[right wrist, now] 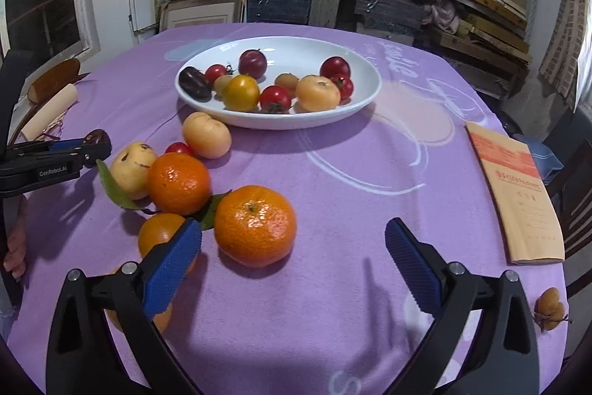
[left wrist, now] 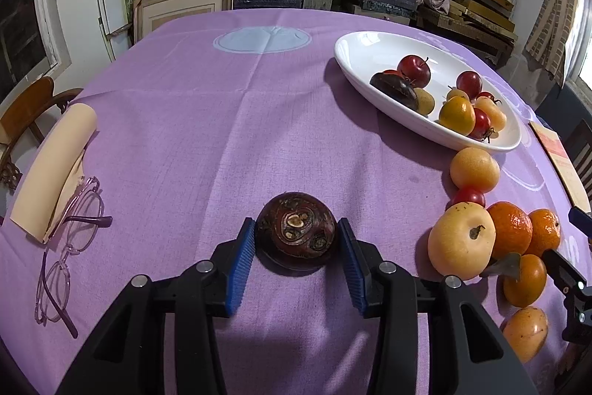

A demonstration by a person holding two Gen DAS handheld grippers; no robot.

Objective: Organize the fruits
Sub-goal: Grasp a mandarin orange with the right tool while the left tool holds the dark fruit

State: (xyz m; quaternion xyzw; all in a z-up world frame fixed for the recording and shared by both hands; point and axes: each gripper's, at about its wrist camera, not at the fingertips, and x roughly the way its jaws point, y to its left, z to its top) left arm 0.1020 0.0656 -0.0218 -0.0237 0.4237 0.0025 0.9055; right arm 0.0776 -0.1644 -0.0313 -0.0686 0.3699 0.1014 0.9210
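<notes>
left wrist view: the left gripper [left wrist: 296, 239] clasps a dark brown fruit [left wrist: 296, 230] on the purple cloth [left wrist: 185, 136], white dish [left wrist: 355, 50] at two o'clock. the right gripper [right wrist: 294, 258] gapes wide, an orange [right wrist: 255, 224] at eleven o'clock.

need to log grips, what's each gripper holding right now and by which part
The left gripper clamps the dark brown round fruit by its two opposite sides. The right gripper is open and holds nothing.

Right gripper [right wrist: 294, 256] jaws wide apart, nearest orange [right wrist: 255, 225] between, untouched
</notes>
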